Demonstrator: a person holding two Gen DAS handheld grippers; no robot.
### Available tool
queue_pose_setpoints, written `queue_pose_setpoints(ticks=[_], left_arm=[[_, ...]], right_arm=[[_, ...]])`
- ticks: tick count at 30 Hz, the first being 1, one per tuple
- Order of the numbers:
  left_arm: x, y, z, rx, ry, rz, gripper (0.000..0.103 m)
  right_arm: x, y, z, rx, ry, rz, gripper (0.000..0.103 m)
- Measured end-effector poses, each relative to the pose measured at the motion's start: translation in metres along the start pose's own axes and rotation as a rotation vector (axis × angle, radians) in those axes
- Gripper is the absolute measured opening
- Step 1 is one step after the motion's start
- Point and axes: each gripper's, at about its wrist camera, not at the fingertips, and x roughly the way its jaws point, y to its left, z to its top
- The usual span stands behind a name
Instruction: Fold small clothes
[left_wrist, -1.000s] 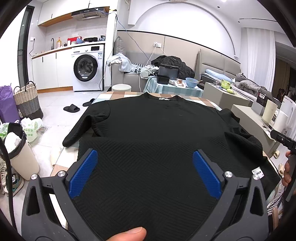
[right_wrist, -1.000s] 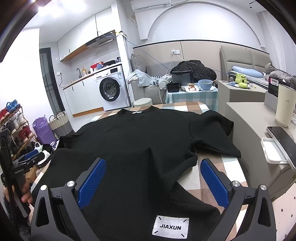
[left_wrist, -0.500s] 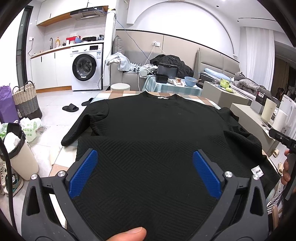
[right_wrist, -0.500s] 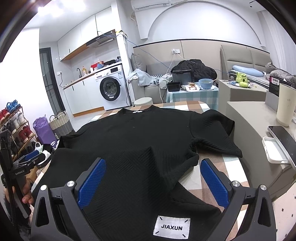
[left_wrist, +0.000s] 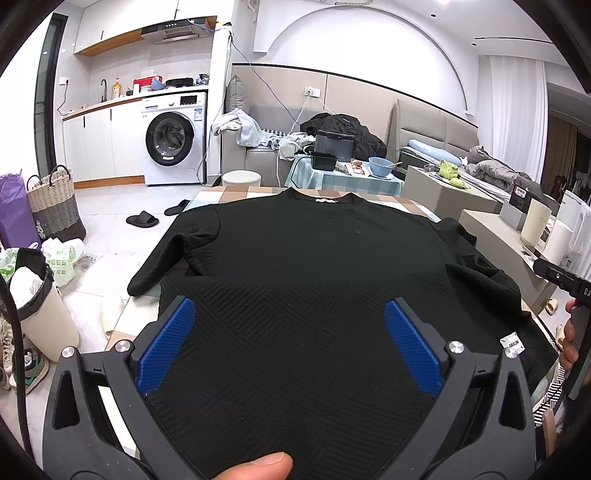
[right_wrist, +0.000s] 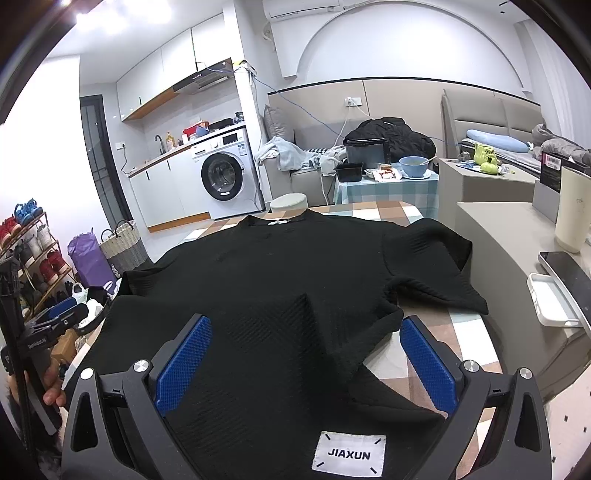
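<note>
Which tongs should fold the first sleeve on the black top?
Probably the right tongs. They are open over the black top, whose right sleeve already lies bunched inward beside them. The left tongs are open too, but the left sleeve stretches farther away.

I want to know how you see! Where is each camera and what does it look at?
Left wrist: on the left tool, above the black sweater's hem, facing its collar; a thumb shows.
Right wrist: on the right tool, over the hem by the JIAXUN label, facing the collar.
Both share the sweater, washing machine and blue bowl.
</note>
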Motion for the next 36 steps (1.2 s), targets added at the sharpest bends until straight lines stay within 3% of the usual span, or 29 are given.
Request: queue_pose_setpoints(ticks=[17, 36], left_arm=[[-0.006, -0.003, 0.005, 0.004, -0.005, -0.006, 0.102], [-0.004, 0.002, 0.006, -0.018, 0.012, -0.001, 0.102]], right_arm=[[0.001, 0.002, 0.003, 0.006, 0.020, -0.004, 0.103], [0.008, -0.010, 0.005, 0.095, 0.038, 0.012, 0.103]])
